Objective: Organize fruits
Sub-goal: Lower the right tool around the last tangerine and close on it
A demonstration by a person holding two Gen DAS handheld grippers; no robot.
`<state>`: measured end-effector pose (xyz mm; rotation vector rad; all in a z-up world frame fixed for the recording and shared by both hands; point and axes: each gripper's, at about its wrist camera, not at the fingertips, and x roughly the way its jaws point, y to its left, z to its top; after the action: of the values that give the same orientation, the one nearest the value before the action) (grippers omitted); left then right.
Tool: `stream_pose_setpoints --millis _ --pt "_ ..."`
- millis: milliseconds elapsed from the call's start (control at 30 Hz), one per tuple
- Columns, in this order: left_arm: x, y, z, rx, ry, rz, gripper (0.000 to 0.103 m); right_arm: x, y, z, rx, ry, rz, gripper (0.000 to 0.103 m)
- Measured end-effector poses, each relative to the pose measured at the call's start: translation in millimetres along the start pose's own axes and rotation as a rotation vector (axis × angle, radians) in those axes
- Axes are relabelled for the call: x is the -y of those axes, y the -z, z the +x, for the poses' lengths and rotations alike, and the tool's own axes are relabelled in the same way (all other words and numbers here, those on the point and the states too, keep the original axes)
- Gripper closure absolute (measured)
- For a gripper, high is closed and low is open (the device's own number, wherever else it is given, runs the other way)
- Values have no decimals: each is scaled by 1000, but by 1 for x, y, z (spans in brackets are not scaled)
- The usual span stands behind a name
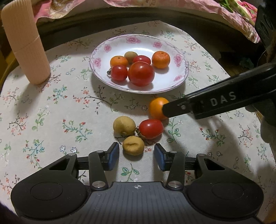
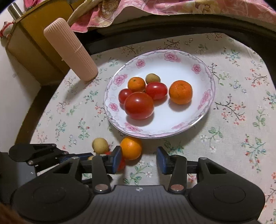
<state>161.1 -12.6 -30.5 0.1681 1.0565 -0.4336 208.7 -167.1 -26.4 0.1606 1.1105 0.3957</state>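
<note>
A ribbed beige cylinder (image 2: pixel 72 51) stands upper left on the floral tablecloth (image 2: pixel 241 120); pink patterned fabric (image 2: pixel 172 6) along the top.

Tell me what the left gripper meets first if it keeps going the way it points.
Most likely the tan fruit lying between the tips of the left gripper, its fingers apart and clear of it. Depth is uncertain, but nothing else sits nearer.

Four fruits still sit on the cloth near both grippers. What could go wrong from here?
The right gripper has only its left finger against the orange, so closing may roll it away rather than grip it. The left gripper, open around the nearest longan, could nudge the tomato just beyond it.
</note>
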Motion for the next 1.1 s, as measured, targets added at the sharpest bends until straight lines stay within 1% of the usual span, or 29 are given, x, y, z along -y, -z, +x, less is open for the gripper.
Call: stream_pose_setpoints --millis 133,233,333,367,500,533,633,700,733,800,867,933,1000,1100 --pt "0 3 -2 -5 1 12 49 7 2 -3 -25 15 8 53" --pt "0 3 -3 -2 -2 20 48 6 4 -7 -44 44 -23 53" --pt "-1 2 -4 4 -2 17 44 4 7 -12 -36 99 -61 53" --pt "-1 1 -5 8 -1 16 43 4 7 -14 -27 103 -62 53" --pt "1 -1 -4 16 -6 13 41 4 3 -20 21 3 5 53" --pt "1 -2 -2 15 -9 12 41 4 1 -19 29 -4 15 53" --pt "0 -2 2 11 -27 19 41 2 -2 -7 27 22 23 52" --pt "0 -3 1 15 -29 16 42 3 -2 6 -4 12 41 53" --pt "-1 -3 1 17 -23 10 44 5 -1 10 -10 -5 49 52" --pt "-1 -3 1 17 -12 6 47 3 -1 11 0 -7 31 53" --pt "0 -3 1 11 5 5 51 3 -1 11 -13 -34 33 64" --pt "2 -3 2 8 12 10 52 0 1 9 -17 -40 9 68" --pt "3 -2 2 8 9 14 52 -6 5 7 -14 -16 -41 68" --pt "2 -2 1 8 11 11 52 -7 9 3 -18 -13 -67 68"
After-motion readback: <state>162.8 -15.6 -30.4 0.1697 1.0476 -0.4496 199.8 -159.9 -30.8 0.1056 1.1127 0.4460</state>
